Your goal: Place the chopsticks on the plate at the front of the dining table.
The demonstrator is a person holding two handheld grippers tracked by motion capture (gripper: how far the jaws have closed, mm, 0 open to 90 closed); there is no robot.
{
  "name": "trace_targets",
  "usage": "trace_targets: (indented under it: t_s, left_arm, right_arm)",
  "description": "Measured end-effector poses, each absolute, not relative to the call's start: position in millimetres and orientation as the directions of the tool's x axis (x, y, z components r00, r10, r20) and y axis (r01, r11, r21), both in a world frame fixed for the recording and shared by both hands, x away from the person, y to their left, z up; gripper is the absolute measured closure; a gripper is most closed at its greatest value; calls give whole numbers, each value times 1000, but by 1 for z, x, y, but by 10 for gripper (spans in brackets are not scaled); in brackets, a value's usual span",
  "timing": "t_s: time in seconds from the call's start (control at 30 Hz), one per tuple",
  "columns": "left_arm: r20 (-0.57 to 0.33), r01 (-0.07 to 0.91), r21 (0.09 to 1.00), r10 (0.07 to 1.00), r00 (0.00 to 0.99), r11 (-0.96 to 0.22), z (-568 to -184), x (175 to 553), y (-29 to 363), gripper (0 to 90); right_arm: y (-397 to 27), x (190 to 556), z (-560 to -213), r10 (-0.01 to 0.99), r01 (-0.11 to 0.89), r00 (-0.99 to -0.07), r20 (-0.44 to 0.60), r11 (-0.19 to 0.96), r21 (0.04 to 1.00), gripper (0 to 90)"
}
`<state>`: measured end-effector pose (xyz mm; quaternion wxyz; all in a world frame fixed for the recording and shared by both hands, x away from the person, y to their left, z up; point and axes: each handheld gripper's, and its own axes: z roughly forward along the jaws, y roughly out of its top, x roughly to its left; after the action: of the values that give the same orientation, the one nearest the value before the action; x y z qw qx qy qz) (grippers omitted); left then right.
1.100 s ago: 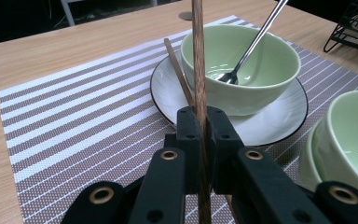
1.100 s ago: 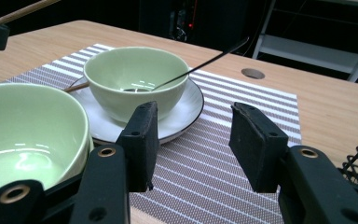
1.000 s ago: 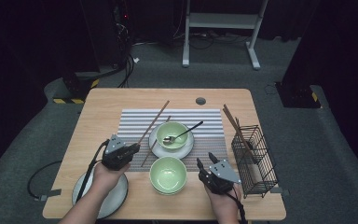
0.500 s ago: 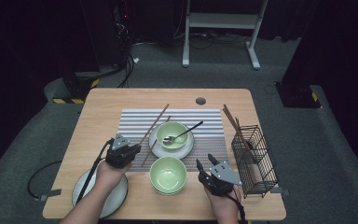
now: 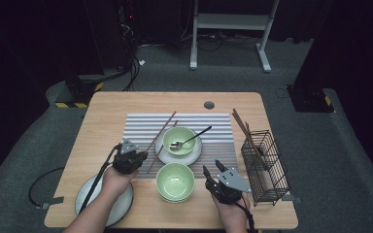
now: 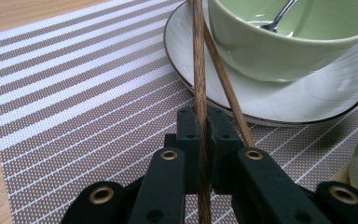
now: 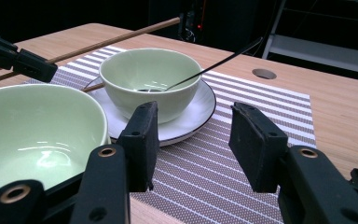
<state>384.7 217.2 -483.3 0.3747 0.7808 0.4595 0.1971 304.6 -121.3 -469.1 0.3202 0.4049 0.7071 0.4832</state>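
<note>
My left gripper [image 5: 135, 156] [image 6: 204, 122] is shut on a brown wooden chopstick [image 5: 164, 127] [image 6: 198, 65] and holds it over the striped placemat [image 5: 141, 127]. A second chopstick [image 6: 227, 91] lies on the mat against the white saucer [image 5: 193, 151] [image 6: 307, 100]. On the saucer sits a green bowl [image 5: 178, 139] [image 7: 149, 77] with a metal spoon [image 5: 194, 137] [image 7: 214, 63] in it. An empty green bowl [image 5: 175, 181] [image 7: 32, 126] stands nearer, between the two hands. My right gripper [image 5: 212, 173] [image 7: 195, 119] rests open to the right of that bowl, nothing between its fingers.
A black wire basket [image 5: 264, 165] stands at the table's right edge with a pair of chopsticks [image 5: 243, 127] leaning out of it. A grey plate [image 5: 124, 204] lies at the front left under the left forearm. A round hole [image 5: 209, 105] marks the far tabletop.
The left gripper has shifted slightly toward the mat with the chopstick in it. The right gripper has stayed put.
</note>
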Motion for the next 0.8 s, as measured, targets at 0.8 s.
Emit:
trace_targets:
  t_s: [0.8]
  left_arm:
    - [-35, 628, 709, 874, 485, -321, -492, 394, 210, 846]
  right_arm:
    - [-129, 308, -480, 886, 300, -462, -50, 209, 931, 516]
